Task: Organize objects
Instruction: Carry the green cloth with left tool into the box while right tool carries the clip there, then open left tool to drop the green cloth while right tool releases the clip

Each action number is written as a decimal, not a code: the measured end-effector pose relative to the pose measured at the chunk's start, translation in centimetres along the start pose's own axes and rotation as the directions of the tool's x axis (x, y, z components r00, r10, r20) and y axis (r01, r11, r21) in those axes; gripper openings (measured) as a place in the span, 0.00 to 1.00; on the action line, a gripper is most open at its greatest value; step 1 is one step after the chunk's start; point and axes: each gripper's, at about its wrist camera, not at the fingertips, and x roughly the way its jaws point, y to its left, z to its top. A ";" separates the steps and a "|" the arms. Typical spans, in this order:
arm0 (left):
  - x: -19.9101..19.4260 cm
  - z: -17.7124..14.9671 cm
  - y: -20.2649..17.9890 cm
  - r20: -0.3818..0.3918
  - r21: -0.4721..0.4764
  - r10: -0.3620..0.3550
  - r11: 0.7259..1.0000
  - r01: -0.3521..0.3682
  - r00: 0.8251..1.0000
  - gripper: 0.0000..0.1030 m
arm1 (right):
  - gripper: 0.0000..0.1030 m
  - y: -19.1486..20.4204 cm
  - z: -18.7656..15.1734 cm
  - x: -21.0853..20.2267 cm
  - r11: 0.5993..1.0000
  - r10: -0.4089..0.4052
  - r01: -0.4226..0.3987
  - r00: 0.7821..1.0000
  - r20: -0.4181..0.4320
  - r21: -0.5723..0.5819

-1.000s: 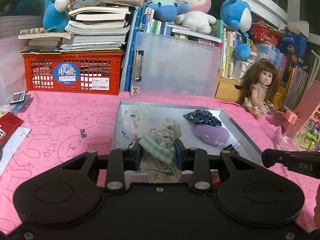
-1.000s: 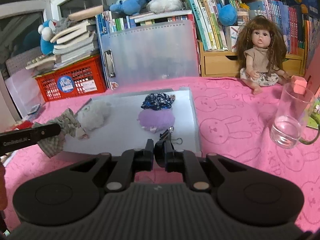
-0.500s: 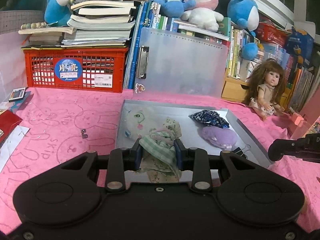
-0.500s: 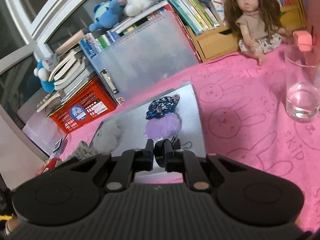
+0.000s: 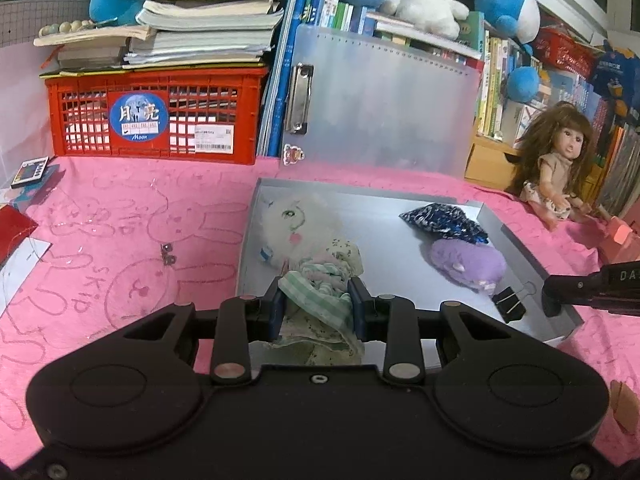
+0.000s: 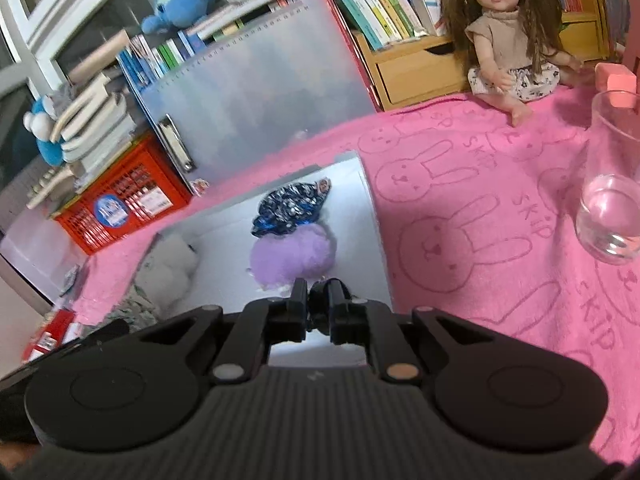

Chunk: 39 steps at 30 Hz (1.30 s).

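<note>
Left claw [image 5: 316, 308] clenched on a soft bundle of green-checked and floral cloth [image 5: 320, 300], hanging over the near edge of the shallow grey metal tray [image 5: 520, 248]. Light and limp, likely to sag or slip; best pinched at the bunched middle, as now. Right claw [image 6: 319, 306] closed with nothing visibly between the jaws, poised over the tray's near end. On the tray, counted near to far: one black binder clip [image 5: 510, 300], small, stiff and springy, best taken by its wire handles; one purple plush ball [image 5: 468, 262]; one white fluffy plush toy [image 5: 296, 222]; one dark blue patterned fabric pouch [image 5: 444, 218]. Farther off on the pink bunny-print table [image 5: 120, 240]: one clear drinking glass [image 6: 614, 196], fragile, and one long-haired doll [image 6: 508, 40].
</note>
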 end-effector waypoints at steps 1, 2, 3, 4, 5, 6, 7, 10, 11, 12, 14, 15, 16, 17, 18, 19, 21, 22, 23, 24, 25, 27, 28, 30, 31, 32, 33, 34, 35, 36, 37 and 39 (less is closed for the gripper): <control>0.2 0.0 0.0 -0.004 -0.001 0.002 1.000 -0.002 1.000 0.30 | 0.13 0.1 -0.1 0.3 1.000 -0.007 0.007 1.000 -0.006 -0.008; 0.5 -0.1 0.1 -0.009 -0.002 0.005 1.000 -0.005 1.000 0.30 | 0.13 0.2 -0.1 0.6 1.000 -0.011 0.011 1.000 -0.012 -0.014; 0.7 -0.1 0.2 -0.014 -0.004 0.008 1.000 -0.008 1.000 0.30 | 0.13 0.3 -0.2 0.9 1.000 -0.012 0.012 1.000 -0.019 -0.019; 0.9 -0.1 0.2 -0.018 -0.006 0.010 1.000 -0.010 1.000 0.30 | 0.13 0.4 -0.2 1.2 1.000 -0.011 0.010 1.000 -0.026 -0.021; 1.0 -0.1 0.3 -0.020 -0.008 0.010 1.000 -0.010 1.000 0.30 | 0.13 0.5 -0.2 1.4 1.000 -0.009 0.008 0.999 -0.032 -0.021; 1.2 -0.1 0.3 -0.020 -0.009 0.010 1.000 -0.010 1.000 0.30 | 0.13 0.6 -0.2 1.7 1.000 -0.008 0.007 0.999 -0.037 -0.020; 1.3 -0.1 0.3 -0.021 -0.009 0.011 1.000 -0.011 1.000 0.30 | 0.13 0.7 -0.1 2.0 1.000 -0.009 0.008 0.999 -0.043 -0.021; 1.6 0.0 0.3 -0.020 -0.009 0.013 1.000 -0.013 1.000 0.30 | 0.13 1.0 0.0 2.9 1.000 -0.012 0.011 0.998 -0.056 -0.022; 1.7 0.1 0.3 -0.021 -0.009 0.013 1.000 -0.014 1.000 0.30 | 0.13 1.0 0.1 3.1 1.000 -0.012 0.010 0.998 -0.060 -0.022; 1.9 0.1 0.3 -0.022 -0.010 0.014 1.000 -0.015 1.000 0.30 | 0.13 1.1 0.1 3.3 1.000 -0.009 0.007 0.998 -0.063 -0.022; 2.2 0.3 0.3 -0.022 -0.013 0.017 1.000 -0.018 1.000 0.30 | 0.13 1.2 0.3 3.7 1.000 -0.003 0.001 0.998 -0.068 -0.019; 2.3 0.3 0.3 -0.021 -0.014 0.019 1.000 -0.019 1.000 0.30 | 0.13 1.3 0.4 3.9 1.000 -0.004 0.003 0.998 -0.070 -0.019; 2.4 0.4 0.3 -0.021 -0.016 0.021 1.000 -0.022 1.000 0.30 | 0.13 1.4 0.5 4.1 1.000 -0.005 0.004 0.997 -0.072 -0.019; 2.6 0.5 0.4 -0.021 -0.018 0.023 1.000 -0.023 1.000 0.30 | 0.13 1.4 0.5 4.3 1.000 -0.006 0.005 0.997 -0.074 -0.018; 2.7 0.6 0.4 -0.021 -0.020 0.025 0.999 -0.026 0.999 0.30 | 0.13 1.5 0.6 4.6 1.000 -0.008 0.007 0.997 -0.077 -0.018; 2.9 0.7 0.4 -0.021 -0.021 0.027 0.999 -0.028 0.999 0.30 | 0.13 1.5 0.6 4.7 1.000 -0.011 0.009 0.997 -0.077 -0.020; 3.3 0.8 0.4 -0.021 -0.021 0.030 0.999 -0.031 0.999 0.30 | 0.13 1.6 0.8 5.0 1.000 -0.010 0.009 0.997 -0.076 -0.021; 3.4 0.8 0.4 -0.021 -0.020 0.032 0.999 -0.033 0.999 0.30 | 0.13 1.6 0.8 5.1 1.000 -0.009 0.008 0.997 -0.077 -0.019; 3.6 0.9 0.4 -0.020 -0.018 0.036 0.999 -0.036 0.999 0.30 | 0.13 1.6 0.9 5.2 1.000 -0.008 0.007 0.997 -0.077 -0.020; 3.7 0.9 0.3 -0.019 -0.017 0.039 0.999 -0.039 0.999 0.30 | 0.13 1.5 1.0 5.4 1.000 -0.007 0.005 0.997 -0.078 -0.018; 3.9 1.0 0.2 -0.019 -0.018 0.042 0.999 -0.043 0.999 0.30 | 0.13 1.5 1.1 5.5 1.000 -0.005 0.004 0.997 -0.079 -0.013; 4.0 1.2 0.1 -0.021 -0.020 0.047 0.999 -0.048 0.999 0.30 | 0.14 1.5 1.1 5.5 1.000 -0.007 0.007 0.997 -0.081 -0.006; 3.9 1.2 0.0 -0.020 -0.019 0.047 0.999 -0.048 0.999 0.31 | 0.15 1.6 1.1 5.4 1.000 -0.011 0.010 0.997 -0.076 -0.012; 3.6 1.2 -0.2 -0.017 -0.011 0.037 0.999 -0.037 0.999 0.32 | 0.18 1.8 1.0 5.0 1.000 -0.015 0.014 0.998 -0.068 -0.027; 3.4 1.2 -0.3 -0.018 -0.005 0.033 0.999 -0.034 0.999 0.32 | 0.18 1.9 0.9 4.7 0.999 -0.015 0.012 0.998 -0.063 -0.034; 3.2 1.2 -0.4 -0.019 0.000 0.032 1.000 -0.032 0.999 0.33 | 0.26 1.9 0.9 4.4 0.999 -0.015 0.012 0.998 -0.059 -0.039; 3.0 1.2 -0.5 -0.020 0.004 0.030 1.000 -0.030 0.999 0.33 | 0.40 1.9 0.9 4.0 0.999 -0.014 0.012 0.998 -0.055 -0.044; 2.7 1.3 -0.6 -0.020 0.008 0.031 0.999 -0.031 0.999 0.34 | 0.42 2.0 0.8 3.6 0.999 -0.009 0.006 0.999 -0.050 -0.048; 2.5 1.3 -0.7 -0.018 0.012 0.031 0.999 -0.031 0.999 0.34 | 0.46 2.0 0.7 3.2 0.998 -0.004 0.002 0.999 -0.045 -0.055; 2.2 1.3 -0.8 -0.015 0.015 0.029 0.999 -0.029 0.999 0.35 | 0.49 2.2 0.8 2.8 0.998 -0.003 0.000 0.999 -0.040 -0.065; 1.8 1.3 -0.8 -0.010 0.019 0.026 0.999 -0.025 1.000 0.39 | 0.50 2.3 0.7 2.3 0.997 -0.002 0.000 1.000 -0.031 -0.082; 1.0 1.4 -1.0 0.000 0.031 0.017 0.999 -0.017 1.000 0.42 | 0.54 2.7 0.4 1.4 0.993 -0.003 0.002 1.000 -0.014 -0.116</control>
